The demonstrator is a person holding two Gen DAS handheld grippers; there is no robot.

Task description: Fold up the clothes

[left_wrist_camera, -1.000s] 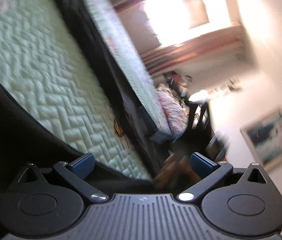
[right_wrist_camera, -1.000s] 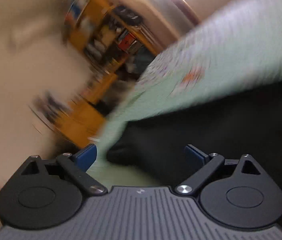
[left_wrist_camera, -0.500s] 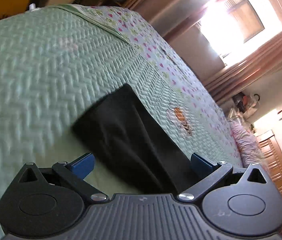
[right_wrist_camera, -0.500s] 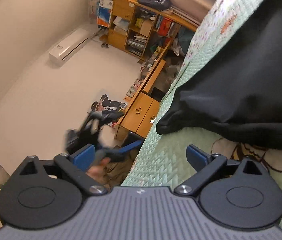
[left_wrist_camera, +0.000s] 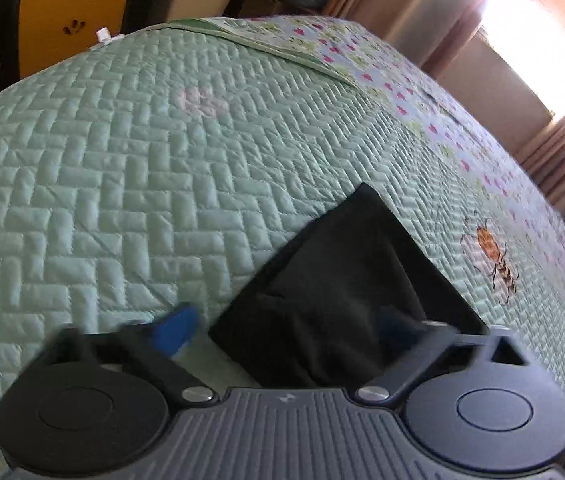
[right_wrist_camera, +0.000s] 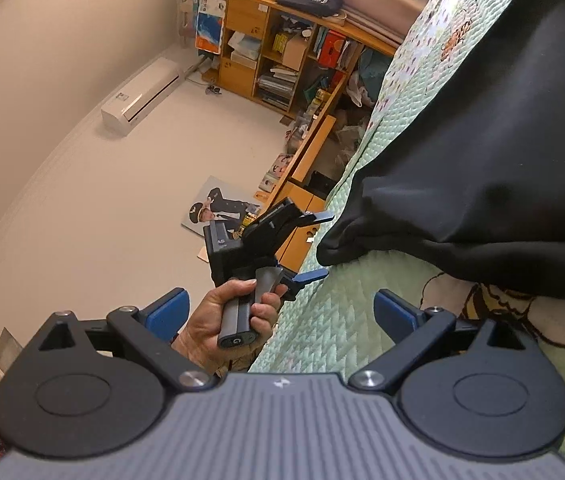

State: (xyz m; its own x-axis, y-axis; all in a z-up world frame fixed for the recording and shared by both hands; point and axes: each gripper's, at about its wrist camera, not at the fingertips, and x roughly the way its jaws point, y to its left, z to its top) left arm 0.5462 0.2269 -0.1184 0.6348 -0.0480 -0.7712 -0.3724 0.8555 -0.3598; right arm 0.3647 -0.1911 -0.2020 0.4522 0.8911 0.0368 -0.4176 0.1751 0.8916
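Currently the left tool points down at the bed, jaws apart but just been closing; its blue pads are motion-blurred. One corner of the black garment lies between the pads, though no pad is seen pressing on it, so nothing gripped yet. Garment lies on the green quilted bedspread, toward the bed's near edge, with a bee embroidery just beside it on the window side.

Right tool released, jaws wide, nothing between them; it sits at the bed's side edge, level with the mattress. From this view a black garment fold drapes close to that edge. The left hand shows here too, wrapped round the grey handle of the other tool.

Readable text: a single "G" on that handle's butt end. Lettering on the shelf boxes and on the poster on the wall is too small to read.
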